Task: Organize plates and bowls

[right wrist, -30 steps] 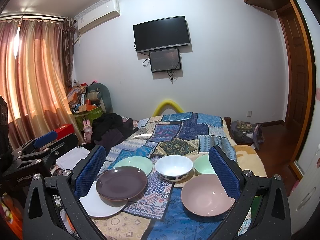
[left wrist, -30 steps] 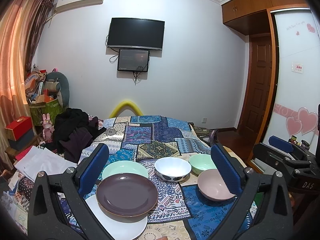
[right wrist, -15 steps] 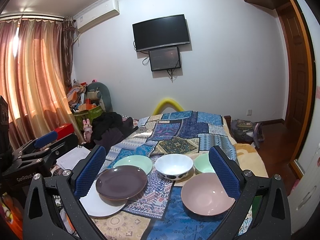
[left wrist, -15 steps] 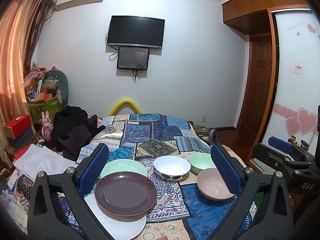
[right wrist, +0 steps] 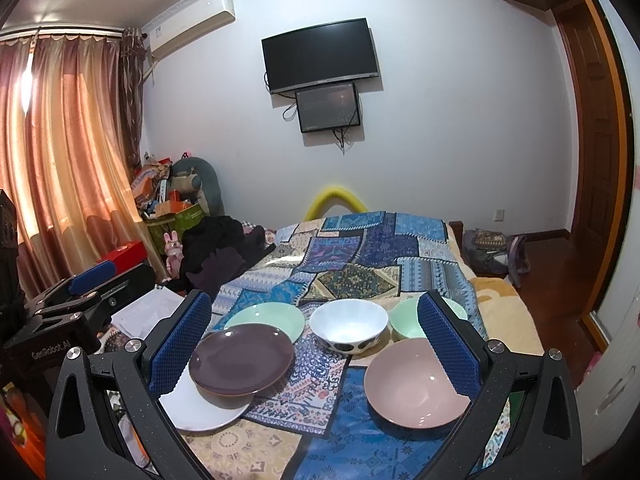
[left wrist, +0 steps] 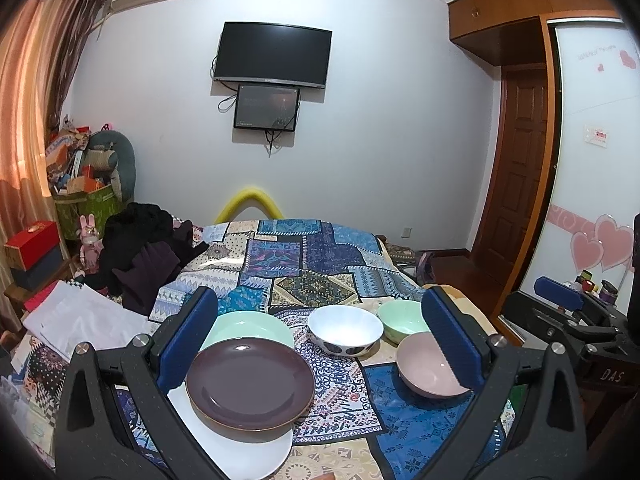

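On the patchwork cloth a dark purple plate rests on a white plate. Behind them lies a pale green plate. A white bowl stands in the middle, a green bowl to its right, and a pink bowl nearer me. My left gripper hangs open above the dishes, holding nothing. My right gripper is open too, with nothing between its pads.
Dark clothes and white papers lie at the left of the bed. Boxes and a green basket crowd the left corner by the curtain. A wooden door and wardrobe stand at the right.
Both views shift slightly, as the grippers tilt a little; the dishes sit a touch lower and closer in the left wrist view. No dish has moved.
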